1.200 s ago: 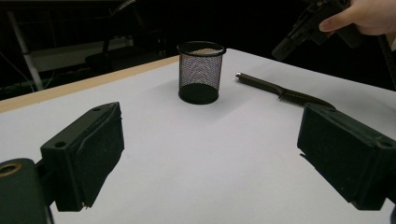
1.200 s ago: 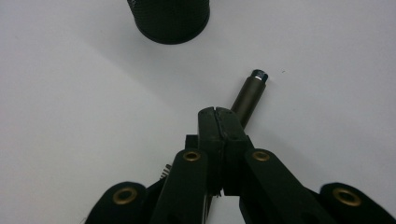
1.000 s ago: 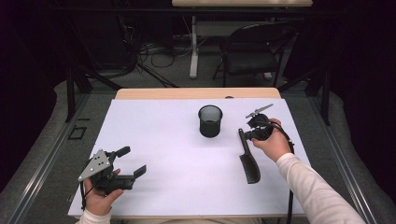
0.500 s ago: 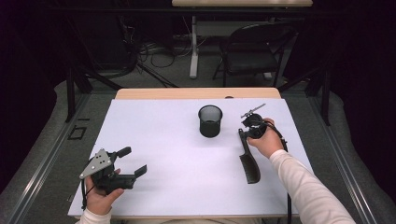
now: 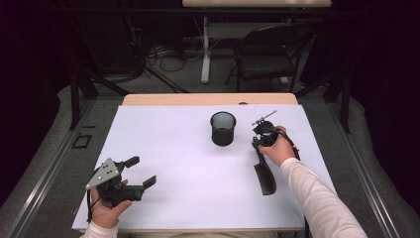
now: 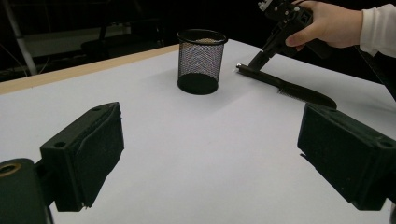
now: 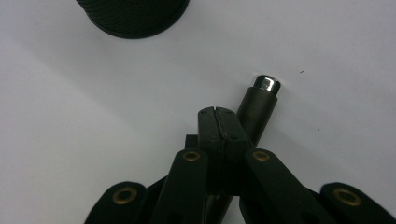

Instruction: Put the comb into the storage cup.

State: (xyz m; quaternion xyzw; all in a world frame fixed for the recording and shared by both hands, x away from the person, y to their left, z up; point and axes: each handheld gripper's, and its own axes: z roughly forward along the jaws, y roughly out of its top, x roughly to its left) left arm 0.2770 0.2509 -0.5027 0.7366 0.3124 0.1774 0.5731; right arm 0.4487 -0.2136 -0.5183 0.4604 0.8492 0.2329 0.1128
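Note:
A black hairbrush [image 5: 264, 174] lies on the white table cover, its handle end pointing at the black mesh cup [image 5: 223, 128]. My right gripper [image 5: 256, 145] points down at that handle end. In the right gripper view its jaws are pressed together, and the handle [image 7: 259, 105] with its silver tip runs just beside and under them, not between them. The cup's base [image 7: 133, 16] is at the top of that view. My left gripper [image 5: 142, 171] rests near the front left, open and holding nothing. The left gripper view shows the cup [image 6: 201, 60], the brush [image 6: 289, 87] and the right gripper [image 6: 257, 59].
The white cover [image 5: 173, 148] spans the table, with a strip of wooden edge [image 5: 208, 99] at the back. A chair [image 5: 267, 54] and a desk leg stand beyond the table. Dark floor runs along both sides.
My right gripper has moved left and down, from beside the cup's right to the tip of the brush handle. The left gripper has hardly moved.

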